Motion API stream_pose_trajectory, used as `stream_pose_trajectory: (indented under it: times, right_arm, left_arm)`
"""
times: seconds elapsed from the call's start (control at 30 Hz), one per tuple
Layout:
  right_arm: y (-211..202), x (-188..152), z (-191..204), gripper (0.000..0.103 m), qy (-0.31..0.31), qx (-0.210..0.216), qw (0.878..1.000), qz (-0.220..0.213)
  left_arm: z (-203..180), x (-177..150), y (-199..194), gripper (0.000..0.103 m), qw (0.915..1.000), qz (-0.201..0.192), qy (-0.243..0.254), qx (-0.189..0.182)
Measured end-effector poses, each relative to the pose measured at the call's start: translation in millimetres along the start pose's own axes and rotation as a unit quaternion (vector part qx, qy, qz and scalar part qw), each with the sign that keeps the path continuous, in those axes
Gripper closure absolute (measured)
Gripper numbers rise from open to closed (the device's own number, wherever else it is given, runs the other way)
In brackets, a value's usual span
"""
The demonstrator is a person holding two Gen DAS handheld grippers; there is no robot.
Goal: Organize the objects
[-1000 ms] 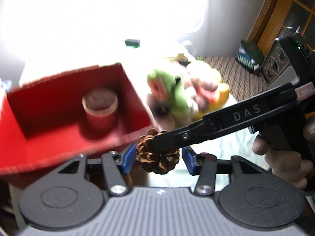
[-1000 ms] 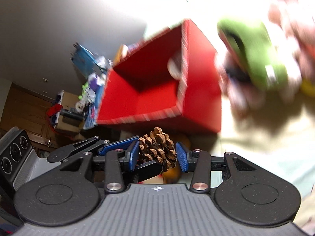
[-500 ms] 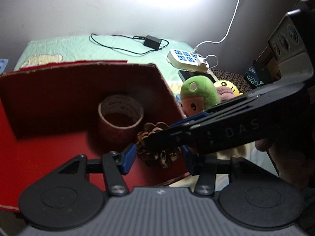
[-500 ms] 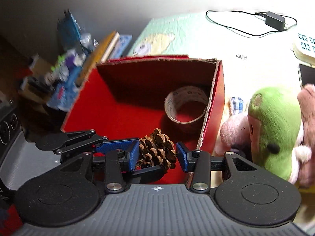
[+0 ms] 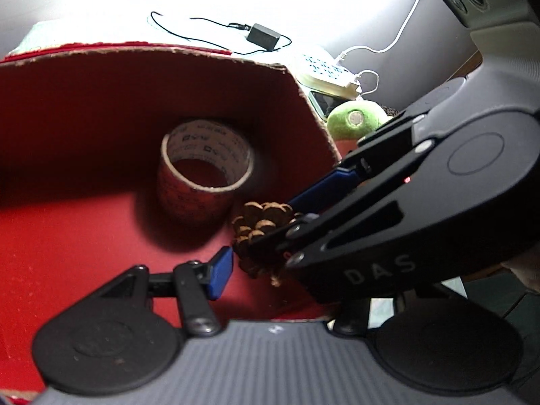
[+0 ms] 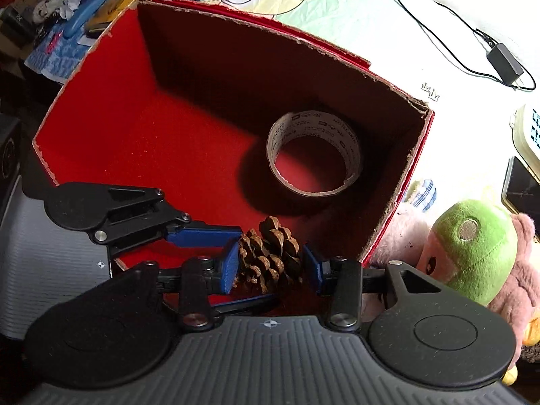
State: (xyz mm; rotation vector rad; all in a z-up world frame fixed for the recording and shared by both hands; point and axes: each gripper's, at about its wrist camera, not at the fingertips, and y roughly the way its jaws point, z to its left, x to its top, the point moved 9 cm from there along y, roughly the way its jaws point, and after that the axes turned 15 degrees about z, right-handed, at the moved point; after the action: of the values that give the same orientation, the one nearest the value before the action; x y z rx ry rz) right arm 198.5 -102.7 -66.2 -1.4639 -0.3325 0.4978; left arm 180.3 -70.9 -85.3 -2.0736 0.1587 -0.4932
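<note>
**Pine cone held over the red box**

The right gripper (image 6: pixel 270 266) was clenched on the pine cone (image 6: pixel 270 253) — low inside the red box (image 6: pixel 101 128), at about 6 o'clock from the tape roll (image 6: pixel 314 152). The left gripper (image 5: pixel 266 266) flanked the same cone; whether it gripped could not be told. A green plush toy (image 6: pixel 472 246) lay outside at 3 o'clock.

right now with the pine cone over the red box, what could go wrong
1. The right gripper pinches only the pine cone's flaky scales, so it could slip or shed bits.
2. The left gripper crowds the same cone; the fingers could knock together on release.
3. The tape roll stands close behind, so a dropped cone may bounce off it inside the red box.
</note>
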Motion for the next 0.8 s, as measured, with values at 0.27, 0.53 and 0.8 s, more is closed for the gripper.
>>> stream_pose_trajectory:
  times: [0.27, 0.53, 0.8]
  right_arm:
    - [9.8, 2.8, 4.0, 0.059, -0.006, -0.017, 1.000, 0.015]
    - [15.9, -1.5, 5.5, 0.059, -0.002, -0.021, 1.000, 0.020]
    - [21.8, -9.1, 8.1, 0.057, 0.003, -0.009, 1.000, 0.019]
  left_arm:
    - [6.9, 0.3, 7.0, 0.047, 0.9998, 0.015, -0.005, -0.011]
    - [7.4, 2.1, 11.0, 0.044, 0.9997, 0.024, -0.001, -0.010]
    - [7.6, 3.3, 14.0, 0.038, 0.9996, 0.025, -0.005, -0.008]
